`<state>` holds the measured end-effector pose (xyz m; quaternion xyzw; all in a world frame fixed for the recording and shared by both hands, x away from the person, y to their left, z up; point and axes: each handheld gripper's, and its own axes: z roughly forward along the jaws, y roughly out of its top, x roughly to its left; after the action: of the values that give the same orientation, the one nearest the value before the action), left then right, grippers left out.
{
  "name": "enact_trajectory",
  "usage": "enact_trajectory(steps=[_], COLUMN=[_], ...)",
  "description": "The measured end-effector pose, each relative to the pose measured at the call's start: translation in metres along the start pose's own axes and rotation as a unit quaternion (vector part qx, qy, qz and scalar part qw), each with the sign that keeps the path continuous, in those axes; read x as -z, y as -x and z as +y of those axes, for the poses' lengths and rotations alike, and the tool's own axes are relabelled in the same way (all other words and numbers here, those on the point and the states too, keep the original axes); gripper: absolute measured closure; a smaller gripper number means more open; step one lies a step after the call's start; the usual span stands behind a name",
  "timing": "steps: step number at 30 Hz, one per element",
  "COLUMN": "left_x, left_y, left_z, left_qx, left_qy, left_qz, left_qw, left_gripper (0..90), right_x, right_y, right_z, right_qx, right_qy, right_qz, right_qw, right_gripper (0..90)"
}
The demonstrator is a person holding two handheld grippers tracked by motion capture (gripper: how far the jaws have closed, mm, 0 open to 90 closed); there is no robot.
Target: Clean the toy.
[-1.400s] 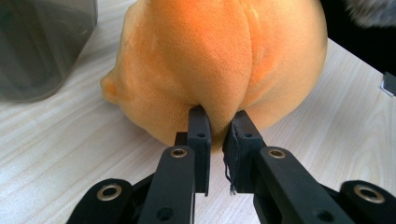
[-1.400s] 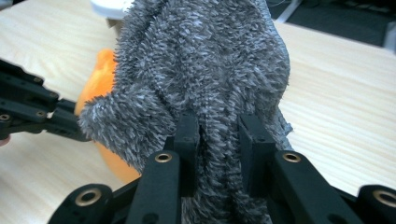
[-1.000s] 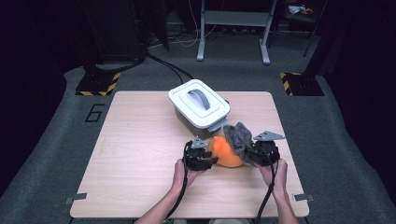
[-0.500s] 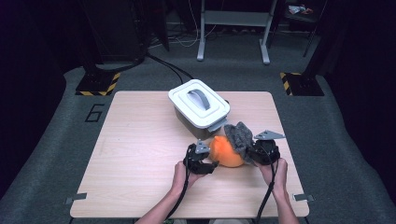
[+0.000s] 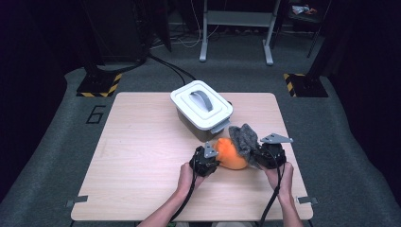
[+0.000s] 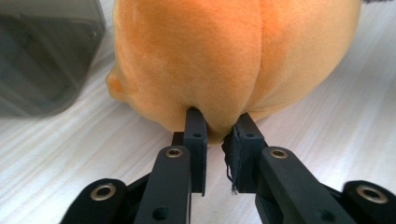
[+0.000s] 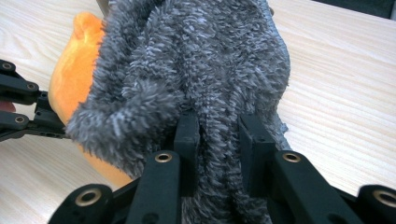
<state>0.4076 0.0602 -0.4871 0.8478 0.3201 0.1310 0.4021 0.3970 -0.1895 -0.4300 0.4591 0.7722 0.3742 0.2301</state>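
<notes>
On the orange plush (image 6: 224,60), left gripper (image 6: 218,128) fingers just pinched shut.

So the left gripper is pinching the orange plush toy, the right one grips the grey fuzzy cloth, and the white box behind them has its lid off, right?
Not quite: the lid sits on the white box, as the high view shows. The left gripper does pinch the orange plush toy, and the right gripper grips the grey fuzzy cloth.

My left gripper (image 5: 211,161) has just closed, jaws pinching soft material. My right gripper (image 5: 261,158) is clamped tight, fabric between its jaws. Both forearms enter from the near edge, hands low, grippers facing each other.
</notes>
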Motion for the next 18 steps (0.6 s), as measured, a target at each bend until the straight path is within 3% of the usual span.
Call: enact_trajectory(steps=[5, 10, 15, 18], left_x=[0.005, 0.007, 0.009, 0.008], left_y=[-0.001, -0.002, 0.0, -0.001], left_z=[0.005, 0.011, 0.013, 0.012], left_qx=[0.025, 0.053, 0.053, 0.058], left_qy=[0.0, -0.004, -0.006, -0.005], left_qz=[-0.02, -0.037, -0.037, -0.038], left_qw=[0.9995, 0.9979, 0.9979, 0.9976], left_gripper=[80.7, 80.7, 80.6, 80.6], right_x=[0.01, 0.019, 0.014, 0.006], right_y=[-0.001, -0.011, -0.026, -0.031], right_z=[0.004, 0.012, 0.017, 0.017], right_qx=[0.003, 0.018, 0.04, 0.053], right_qy=[0.013, 0.023, 0.018, 0.01], right_qz=[-0.003, 0.005, 0.018, 0.011], right_qw=[0.9999, 0.9996, 0.9989, 0.9985], right_gripper=[71.6, 71.6, 71.6, 71.5])
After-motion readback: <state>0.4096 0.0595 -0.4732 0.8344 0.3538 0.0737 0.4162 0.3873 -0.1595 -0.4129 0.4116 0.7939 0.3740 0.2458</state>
